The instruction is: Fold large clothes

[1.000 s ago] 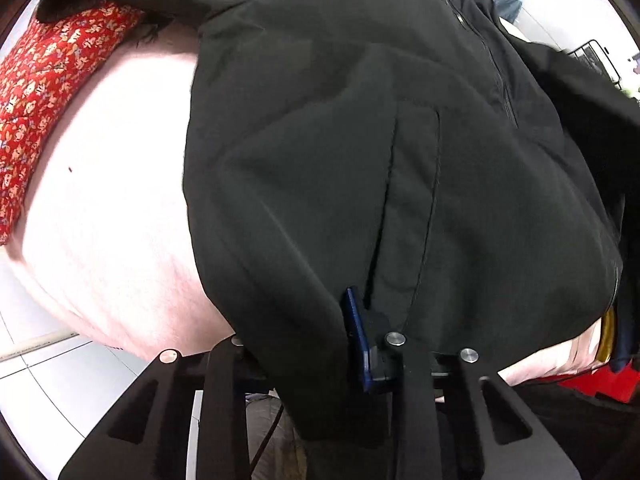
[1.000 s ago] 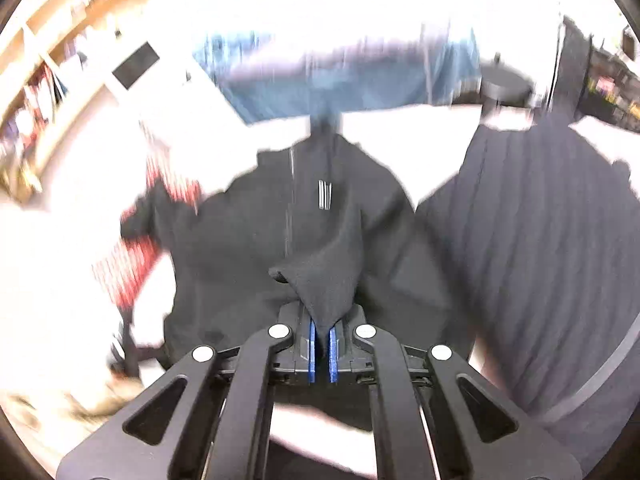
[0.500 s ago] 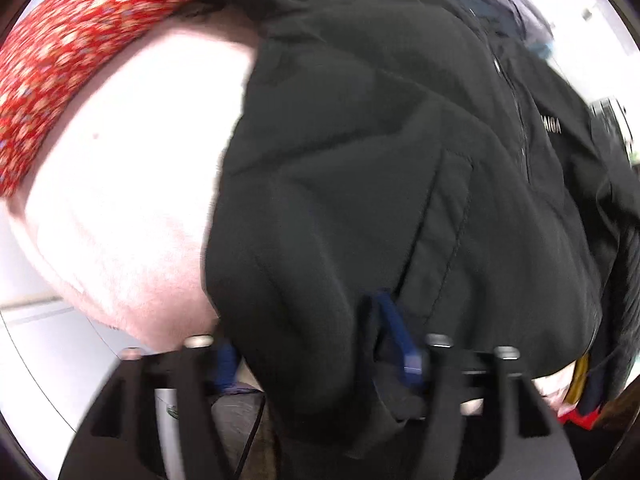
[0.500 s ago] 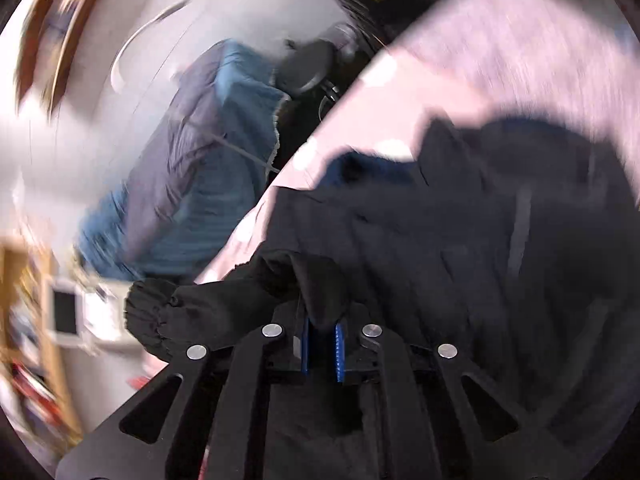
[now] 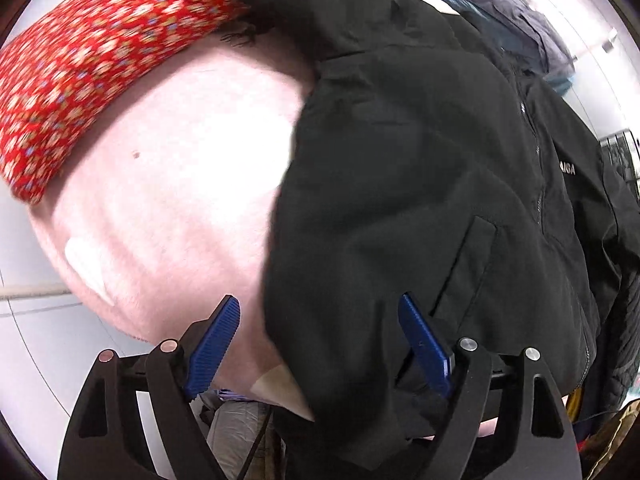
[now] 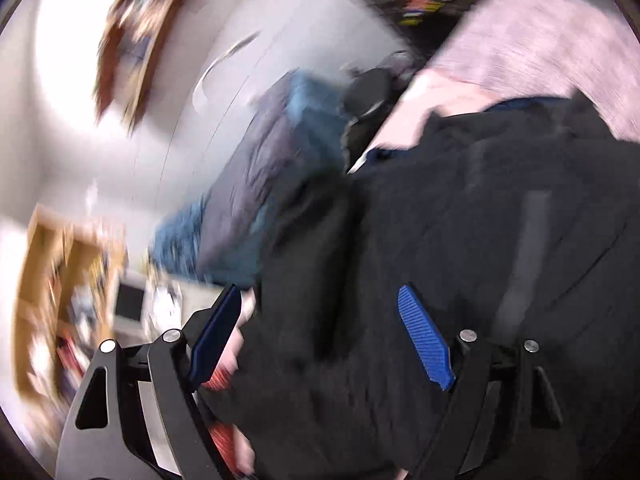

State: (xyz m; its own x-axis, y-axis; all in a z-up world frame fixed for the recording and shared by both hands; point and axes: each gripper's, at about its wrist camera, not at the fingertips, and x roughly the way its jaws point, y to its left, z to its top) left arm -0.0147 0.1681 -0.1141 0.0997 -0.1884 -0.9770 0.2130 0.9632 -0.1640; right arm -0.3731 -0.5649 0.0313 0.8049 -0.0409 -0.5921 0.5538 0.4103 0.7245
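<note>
Your left tool (image 5: 320,340) and right tool (image 6: 320,336) both gape apart, gripping nothing. The black zip-front fabric jacket (image 5: 420,184) lies spread on the pale pink bed (image 5: 172,184); re-grip its hem corners evenly before folding.

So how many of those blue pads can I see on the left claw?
2. One blue pad sits on the left side over the pink sheet; the other is on the right, against the black jacket. The left claw is open, with jacket cloth between the pads.
</note>
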